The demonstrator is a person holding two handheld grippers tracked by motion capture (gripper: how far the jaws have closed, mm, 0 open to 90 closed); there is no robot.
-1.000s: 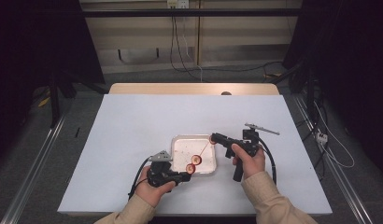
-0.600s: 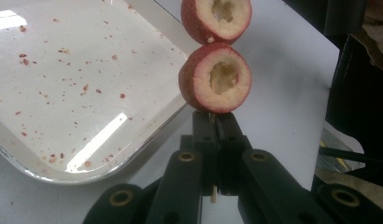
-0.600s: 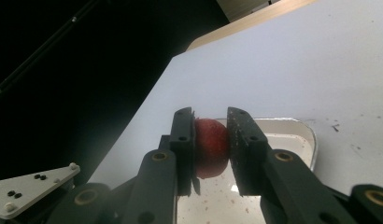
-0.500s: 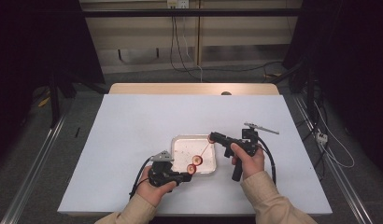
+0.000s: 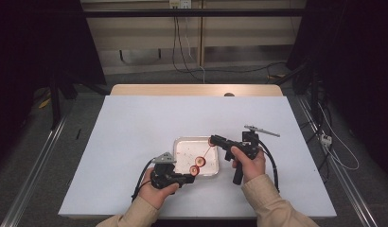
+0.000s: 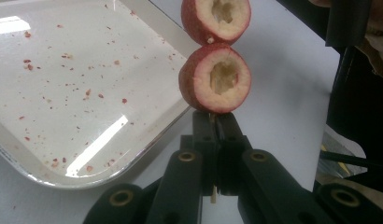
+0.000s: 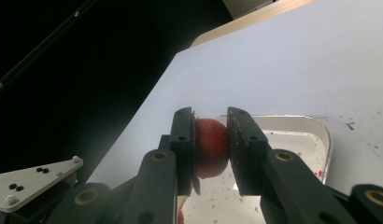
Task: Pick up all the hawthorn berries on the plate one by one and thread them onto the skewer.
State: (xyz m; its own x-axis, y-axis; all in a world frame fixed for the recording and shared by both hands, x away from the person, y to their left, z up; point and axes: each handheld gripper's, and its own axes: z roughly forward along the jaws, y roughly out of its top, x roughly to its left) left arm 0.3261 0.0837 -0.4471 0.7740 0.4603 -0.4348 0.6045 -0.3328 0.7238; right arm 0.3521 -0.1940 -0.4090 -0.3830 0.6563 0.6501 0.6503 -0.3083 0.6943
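My left gripper [image 5: 188, 178], at the tray's [image 5: 182, 144] near edge, is clamped on the skewer [image 6: 212, 196]. Two hollowed red fruit pieces sit threaded on that skewer above the tray's near rim: the first [image 6: 215, 78] just beyond my jaws, the second [image 6: 216, 18] touching it further along. The skewer runs slantwise over the tray, which is speckled with red crumbs. My right gripper [image 5: 215, 140], at the tray's far right corner, is closed on a third fruit [image 7: 210, 147] held above the tray.
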